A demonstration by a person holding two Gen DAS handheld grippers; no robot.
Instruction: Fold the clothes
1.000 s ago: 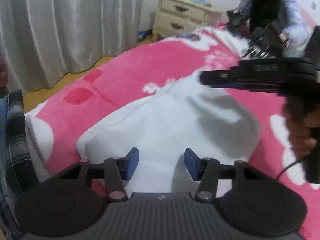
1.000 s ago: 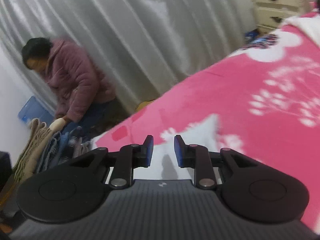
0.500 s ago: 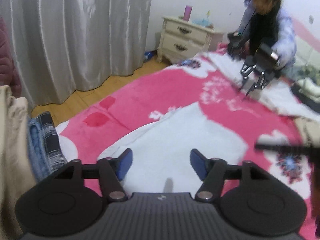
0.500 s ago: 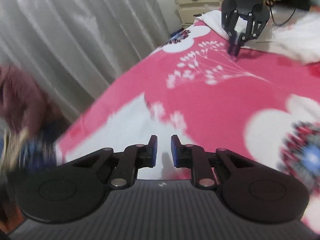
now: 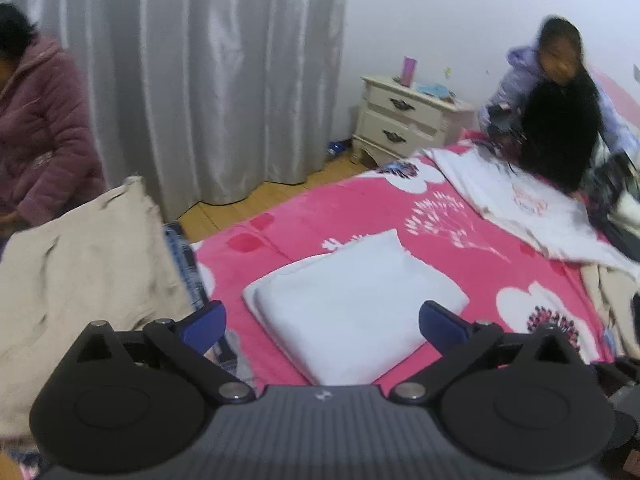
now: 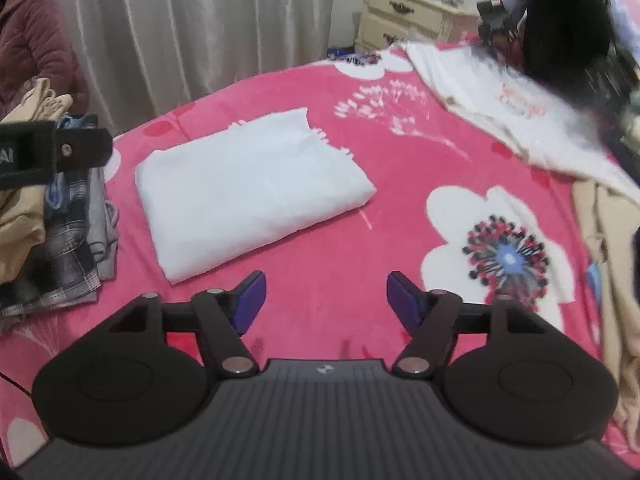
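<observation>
1. Lying flat on the pink flowered bed, the folded white garment sits as a neat rectangle toward the left of the blanket.
2. The left gripper hangs above the garment's near edge; its blue fingers are spreading wider, released, with nothing pinched between them.
3. The right gripper hangs over bare pink blanket, just near and right of the garment; its fingers are also parting and grasp nothing.
4. A pile of clothes, beige and plaid, lies at the bed's left edge beside the garment.
5. At the far right, a person in a pale jacket works over another white cloth spread on the bed.
6. A cream nightstand stands by the far wall, next to the grey curtain.
7. A person in a maroon coat is at the far left.
</observation>
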